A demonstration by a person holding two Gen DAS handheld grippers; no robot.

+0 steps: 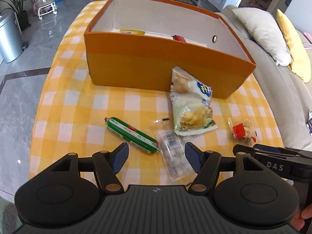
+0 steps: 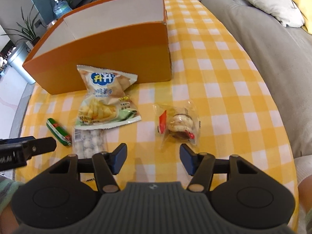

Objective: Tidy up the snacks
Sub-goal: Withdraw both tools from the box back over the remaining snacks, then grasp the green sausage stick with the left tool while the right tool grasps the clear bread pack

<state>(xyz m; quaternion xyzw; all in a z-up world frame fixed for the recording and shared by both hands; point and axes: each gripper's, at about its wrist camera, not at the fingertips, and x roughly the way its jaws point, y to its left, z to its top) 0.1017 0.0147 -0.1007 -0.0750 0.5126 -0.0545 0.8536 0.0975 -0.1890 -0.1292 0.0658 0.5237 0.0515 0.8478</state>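
An orange box (image 1: 156, 62) (image 2: 109, 50) stands on the yellow checked cloth, with a yellow packet (image 1: 132, 32) and a red one (image 1: 179, 38) inside. A chips bag (image 1: 192, 105) (image 2: 106, 101) leans on its front wall. A green sausage (image 1: 132, 134) (image 2: 58, 131), a clear bag of white balls (image 1: 173, 154) (image 2: 88, 142) and a clear cookie pack (image 1: 240, 130) (image 2: 179, 125) lie in front. My left gripper (image 1: 156, 158) is open over the sausage's end and the ball bag. My right gripper (image 2: 153, 158) (image 1: 253, 149) is open, just short of the cookie pack.
A grey sofa (image 2: 263, 48) with a cream cushion (image 1: 261, 33) and a yellow one (image 1: 294, 44) runs along the table's right side. A metal bin (image 1: 9, 41) and a plant (image 1: 17, 3) stand on the floor at the left.
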